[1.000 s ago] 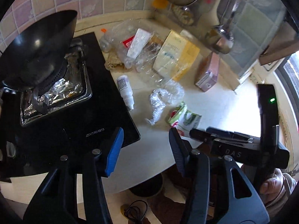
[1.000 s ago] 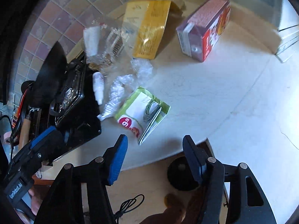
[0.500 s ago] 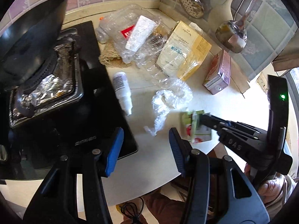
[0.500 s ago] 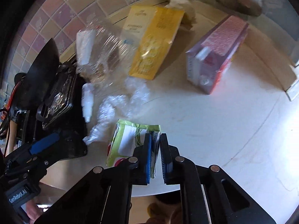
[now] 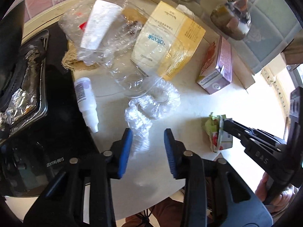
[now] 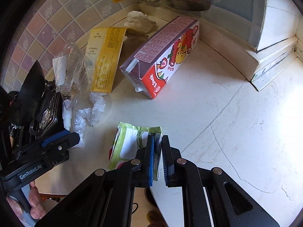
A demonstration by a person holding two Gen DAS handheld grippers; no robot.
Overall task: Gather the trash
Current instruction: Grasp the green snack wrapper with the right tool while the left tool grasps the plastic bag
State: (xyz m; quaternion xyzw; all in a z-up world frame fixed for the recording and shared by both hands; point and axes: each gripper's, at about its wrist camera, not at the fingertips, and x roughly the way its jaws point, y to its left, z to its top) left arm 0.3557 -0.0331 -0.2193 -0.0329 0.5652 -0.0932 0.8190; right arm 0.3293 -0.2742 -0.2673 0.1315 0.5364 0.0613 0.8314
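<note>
On the pale countertop (image 5: 193, 102), the crumpled clear plastic film (image 5: 141, 124) lies straight ahead of the left gripper (image 5: 146, 147), its long axis running away from the fingers, its near tail already between the narrowing, closing jaws though the pads do not yet press it; this hand is far nearer to it than the other. The right gripper (image 6: 157, 157), off to the right, is clamped nearly shut on the edge of the green-and-white packet (image 6: 132, 141) at the counter's front edge. A second ago both grippers stood wide and short of their targets; since then the left has come down over the film and the right has closed on the packet.
</note>
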